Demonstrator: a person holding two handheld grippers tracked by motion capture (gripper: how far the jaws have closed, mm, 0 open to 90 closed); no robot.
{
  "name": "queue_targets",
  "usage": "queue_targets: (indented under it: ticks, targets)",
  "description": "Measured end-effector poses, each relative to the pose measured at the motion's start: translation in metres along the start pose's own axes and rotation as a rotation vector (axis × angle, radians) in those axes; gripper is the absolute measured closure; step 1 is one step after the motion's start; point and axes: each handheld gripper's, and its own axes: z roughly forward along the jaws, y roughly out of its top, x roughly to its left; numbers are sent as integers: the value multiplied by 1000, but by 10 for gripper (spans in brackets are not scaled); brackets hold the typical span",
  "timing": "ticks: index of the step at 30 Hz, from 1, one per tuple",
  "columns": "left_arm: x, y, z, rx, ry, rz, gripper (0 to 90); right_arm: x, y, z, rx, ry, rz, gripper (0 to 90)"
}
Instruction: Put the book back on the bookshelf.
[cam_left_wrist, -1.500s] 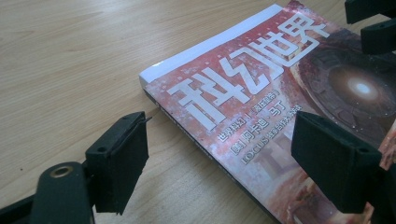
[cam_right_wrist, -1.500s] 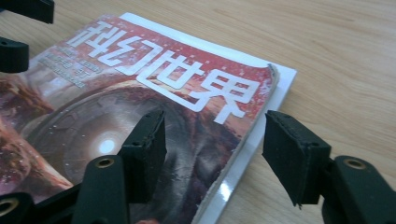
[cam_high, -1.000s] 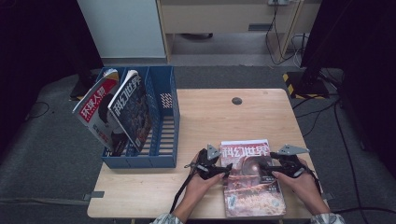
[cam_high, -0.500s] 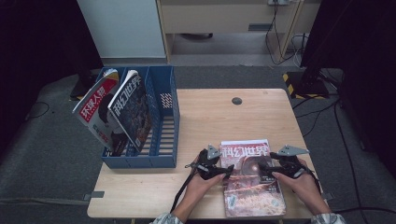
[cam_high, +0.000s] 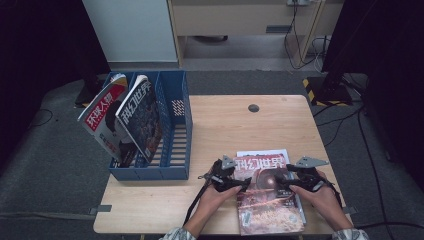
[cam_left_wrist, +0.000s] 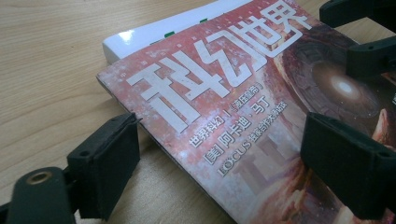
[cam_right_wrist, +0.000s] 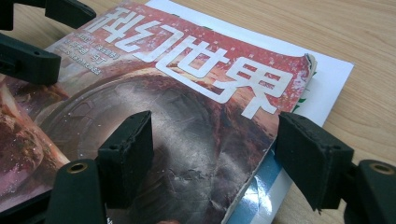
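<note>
Now left gripper (cam_left_wrist: 219, 154) jaws have just been opening, straddling red magazine (cam_high: 267, 195) edge ungripped; right gripper (cam_right_wrist: 215, 154) open too, pickup pending.

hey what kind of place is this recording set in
Probably a lab or office recording corner: a small wooden table on grey carpet, a blue file rack holding magazines, dark curtains and loose cables around it.

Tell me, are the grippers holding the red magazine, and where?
Neither holds it. The left gripper stands open across the red magazine's left edge, its jaws just opening; the right gripper stands open across the right edge.
</note>
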Motion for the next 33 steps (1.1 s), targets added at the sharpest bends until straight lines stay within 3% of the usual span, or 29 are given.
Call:
queue_targets:
  ticks: [5,8,18,22,24,28,30,33]
  targets:
    - [1,0,1,10,-15,-5,86,0,-1,1,-8,-1,4,282]
    - [5,0,1,23,-36,-49,79,0,-1,1,-8,-1,5,282]
    - [3,1,2,27,-25,-43,73,1,-1,1,-9,-2,8,281]
    - [1,3,1,24,-7,-66,95,1,-1,1,-9,-1,9,281]
    - [0,6,-3,14,6,-64,132,1,-1,1,-5,0,10,281]
    - [-2,13,-13,-66,4,-56,214,0,-1,0,-1,-3,11,281]
    - [-5,17,-18,-119,-75,-52,369,0,-1,0,-3,5,13,288]
    - [-22,24,-16,-98,-93,2,353,2,0,1,-2,9,1,288]
